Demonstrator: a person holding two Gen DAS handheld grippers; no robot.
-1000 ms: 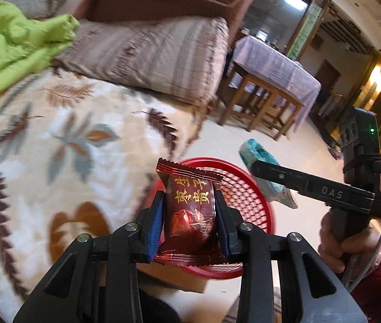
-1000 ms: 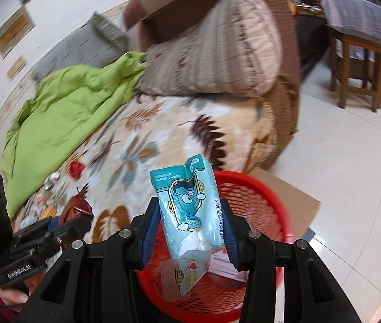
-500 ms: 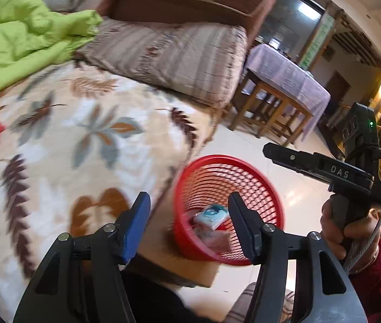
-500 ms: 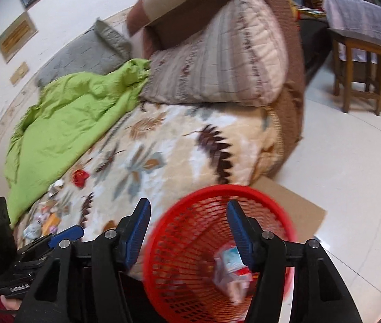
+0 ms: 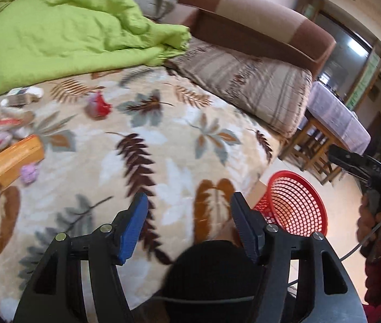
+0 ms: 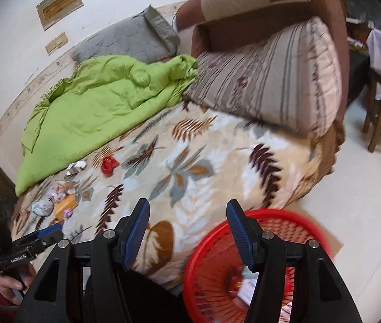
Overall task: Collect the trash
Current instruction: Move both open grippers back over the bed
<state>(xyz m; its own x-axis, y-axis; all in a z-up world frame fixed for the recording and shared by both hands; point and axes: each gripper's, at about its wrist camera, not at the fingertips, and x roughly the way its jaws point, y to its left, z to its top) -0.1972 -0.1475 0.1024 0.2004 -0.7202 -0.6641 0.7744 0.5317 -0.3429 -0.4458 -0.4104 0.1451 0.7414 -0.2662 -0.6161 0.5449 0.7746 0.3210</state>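
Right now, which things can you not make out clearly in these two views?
- Contents of the red basket: right wrist view, motion blur and the gripper finger hide them; left wrist view shows only mesh.
- Trash pile on the blanket: left wrist view, blurred, partly cut by the edge; the wrappers cannot be identified.
- Same pile, right wrist view: too small.

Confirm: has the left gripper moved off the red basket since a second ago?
Yes. The left gripper, open and empty, has swung left over the leaf-print blanket; the red basket now sits right of its fingers.
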